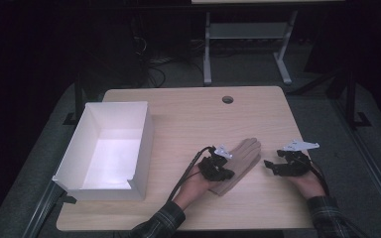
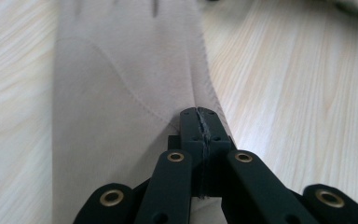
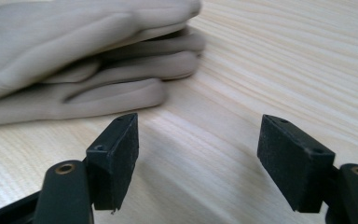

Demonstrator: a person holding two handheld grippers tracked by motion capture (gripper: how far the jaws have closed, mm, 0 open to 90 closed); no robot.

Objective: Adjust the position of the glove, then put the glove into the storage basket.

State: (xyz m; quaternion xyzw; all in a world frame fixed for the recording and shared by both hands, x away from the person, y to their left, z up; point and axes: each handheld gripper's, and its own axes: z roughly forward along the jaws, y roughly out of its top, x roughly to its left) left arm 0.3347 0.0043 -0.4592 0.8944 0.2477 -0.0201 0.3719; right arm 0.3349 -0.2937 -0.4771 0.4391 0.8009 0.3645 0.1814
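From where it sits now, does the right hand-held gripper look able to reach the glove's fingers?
Probably yes. The right hand-held gripper stands open over bare table, with the glove fingers just ahead and nothing between. The left hand-held gripper is shut on the glove's cuff end, well clear.

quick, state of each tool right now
left tool: shut on the glove edge.
right tool: open, holding nothing, beside the glove.

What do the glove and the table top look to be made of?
Glove: soft matte beige fabric, probably suede-like or knit; stitched seams show and the fingers lie limp. Table top: pale wood or wood-look laminate, smooth with a low sheen; straight grain lines run across it. Which of the two cannot be told.
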